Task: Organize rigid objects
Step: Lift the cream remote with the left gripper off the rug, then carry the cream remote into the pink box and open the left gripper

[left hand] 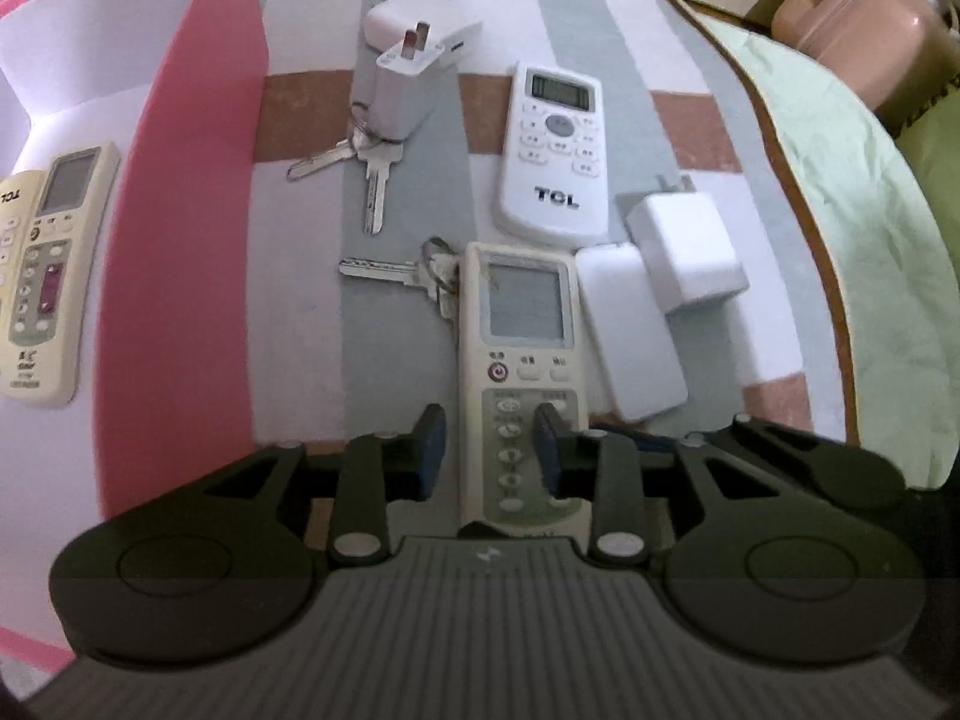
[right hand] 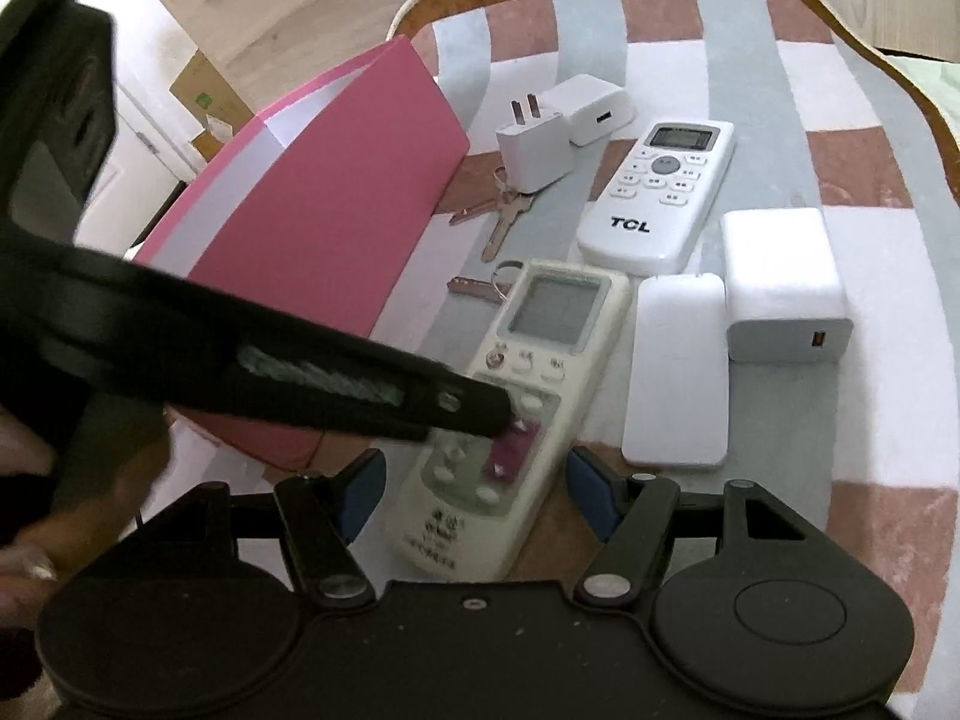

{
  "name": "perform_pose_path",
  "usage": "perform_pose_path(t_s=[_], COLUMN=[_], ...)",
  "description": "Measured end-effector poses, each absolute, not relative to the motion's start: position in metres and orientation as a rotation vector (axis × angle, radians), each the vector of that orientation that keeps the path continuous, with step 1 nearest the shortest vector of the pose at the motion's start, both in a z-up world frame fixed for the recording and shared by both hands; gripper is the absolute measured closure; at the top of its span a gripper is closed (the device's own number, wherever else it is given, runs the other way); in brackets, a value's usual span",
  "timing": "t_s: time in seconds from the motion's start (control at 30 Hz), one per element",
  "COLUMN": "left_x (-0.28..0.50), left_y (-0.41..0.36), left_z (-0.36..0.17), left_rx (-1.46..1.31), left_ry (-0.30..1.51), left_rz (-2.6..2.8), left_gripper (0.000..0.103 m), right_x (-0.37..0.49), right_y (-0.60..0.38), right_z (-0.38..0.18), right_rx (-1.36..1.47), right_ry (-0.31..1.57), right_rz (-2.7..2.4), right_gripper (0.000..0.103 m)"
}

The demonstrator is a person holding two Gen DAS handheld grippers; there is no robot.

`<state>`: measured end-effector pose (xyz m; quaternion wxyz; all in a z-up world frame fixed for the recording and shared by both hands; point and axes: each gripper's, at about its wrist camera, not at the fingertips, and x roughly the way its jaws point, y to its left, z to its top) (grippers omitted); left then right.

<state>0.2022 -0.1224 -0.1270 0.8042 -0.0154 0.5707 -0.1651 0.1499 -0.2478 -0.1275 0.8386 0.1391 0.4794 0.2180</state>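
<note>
A cream remote (left hand: 521, 384) lies on the striped mat; it also shows in the right wrist view (right hand: 510, 414). My left gripper (left hand: 491, 450) is open, its blue pads either side of the remote's lower half, just above it. My right gripper (right hand: 474, 495) is open around the same remote's near end. A white TCL remote (left hand: 555, 150) (right hand: 660, 198), two sets of keys (left hand: 366, 168) (left hand: 414, 273), several white chargers (left hand: 687, 249) (left hand: 408, 78) and a white power bank (left hand: 630, 330) lie around. The pink box (left hand: 180, 228) (right hand: 324, 210) at left holds two remotes (left hand: 51, 276).
The mat's brown edge (left hand: 798, 192) borders a green sheet (left hand: 870, 180). A pink suitcase (left hand: 864, 18) stands at far right. The left gripper's black body (right hand: 252, 360) crosses the right wrist view and hides part of the cream remote.
</note>
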Motion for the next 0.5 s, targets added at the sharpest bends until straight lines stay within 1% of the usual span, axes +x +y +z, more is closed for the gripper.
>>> perform_pose_path(t_s=[0.07, 0.13, 0.23, 0.43, 0.47, 0.5], left_x=[0.206, 0.206, 0.203, 0.194, 0.193, 0.193], left_y=[-0.121, -0.118, -0.12, -0.124, -0.125, -0.124], left_z=[-0.127, -0.127, -0.127, -0.13, -0.13, -0.13], left_rx=[-0.052, -0.07, -0.06, -0.072, -0.068, -0.073], left_ry=[1.235, 1.257, 1.257, 1.203, 1.204, 1.208], left_rz=[-0.364, -0.395, -0.419, -0.375, -0.374, -0.377], left_gripper=[0.075, 0.076, 0.076, 0.075, 0.075, 0.075], right_x=[0.152, 0.153, 0.15, 0.16, 0.162, 0.163], right_y=[-0.246, -0.243, -0.243, -0.25, -0.247, -0.245], right_z=[-0.128, -0.128, -0.126, -0.129, -0.128, -0.127], right_rx=[0.294, 0.283, 0.242, 0.331, 0.319, 0.297], right_ry=[1.006, 1.006, 1.012, 1.021, 1.035, 1.042], right_rz=[0.445, 0.442, 0.432, 0.373, 0.365, 0.36], right_gripper=[0.029, 0.03, 0.035, 0.033, 0.034, 0.036])
